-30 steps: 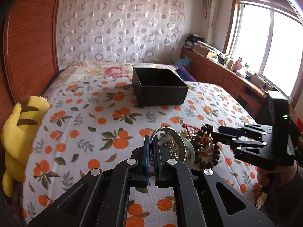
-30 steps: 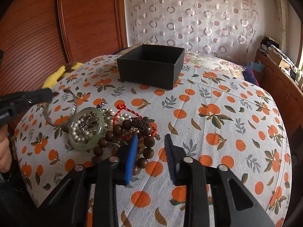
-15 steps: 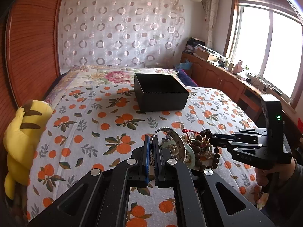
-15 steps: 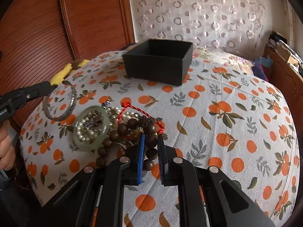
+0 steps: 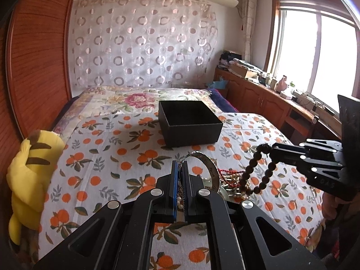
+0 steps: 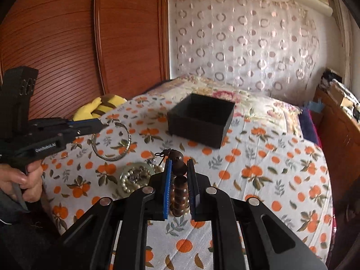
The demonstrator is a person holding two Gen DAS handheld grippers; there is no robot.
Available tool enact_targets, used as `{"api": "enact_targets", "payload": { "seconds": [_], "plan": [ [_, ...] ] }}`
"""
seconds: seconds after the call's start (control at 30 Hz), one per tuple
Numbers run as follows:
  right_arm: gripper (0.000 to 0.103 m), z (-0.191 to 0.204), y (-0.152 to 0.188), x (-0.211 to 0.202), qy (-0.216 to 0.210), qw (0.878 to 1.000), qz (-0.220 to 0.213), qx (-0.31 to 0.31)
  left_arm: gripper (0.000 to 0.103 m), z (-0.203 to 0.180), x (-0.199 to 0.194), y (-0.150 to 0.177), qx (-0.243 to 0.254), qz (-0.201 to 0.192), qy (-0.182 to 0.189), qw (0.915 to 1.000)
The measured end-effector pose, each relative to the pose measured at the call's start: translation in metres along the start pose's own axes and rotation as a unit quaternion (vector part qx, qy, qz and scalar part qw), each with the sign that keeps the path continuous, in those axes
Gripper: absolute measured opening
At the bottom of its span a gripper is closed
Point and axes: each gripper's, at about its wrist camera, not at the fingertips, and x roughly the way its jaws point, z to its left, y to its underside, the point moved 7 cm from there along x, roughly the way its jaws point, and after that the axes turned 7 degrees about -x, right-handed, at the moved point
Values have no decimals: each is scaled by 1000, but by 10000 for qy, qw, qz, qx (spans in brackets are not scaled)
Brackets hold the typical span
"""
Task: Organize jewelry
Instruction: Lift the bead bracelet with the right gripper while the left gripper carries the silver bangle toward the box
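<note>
Left wrist view: the left tool is clamped thin on the rim of a silver bangle, which stands up off the bedspread on the near side of the black box. The box sits open and looks empty from here. To the right of the bangle, the right tool holds a wooden bead bracelet that hangs in a loose loop above the jewelry pile. The bangle is stiff and smooth metal, likely light; a pinch across its band can let it swivel, so a level carry seems wise.

Right wrist view: the right tool has just been closing and now grips the wooden bead bracelet between its pads, the large bead and knotted cord poking out past the tips on the box side. The strand is limp and will swing; the round beads are hard and slick, so the hold is better on the cord between two beads than on a bead's crown. The black box lies well beyond the tips. Nearer than the box and to its left, the left tool holds the silver bangle in the air, a hand on its handle. A jade bangle with pearls inside it rests on the bedspread just left of the beads; jade would chip if dropped, and the pearl string is soft and tangle-prone.
</note>
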Motion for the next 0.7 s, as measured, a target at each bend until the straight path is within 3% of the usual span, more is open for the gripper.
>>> {"api": "enact_targets", "payload": {
  "seconds": [0.4, 0.7],
  "plan": [
    [15, -16, -28, -11, 292, 9991, -230, -184, 3, -12, 9, -20, 191, -148, 67, 9997],
    [15, -42, -52, 6, 423, 9979, -353, -337, 3, -22, 40, -45, 453, -158, 71, 9988]
  ]
}}
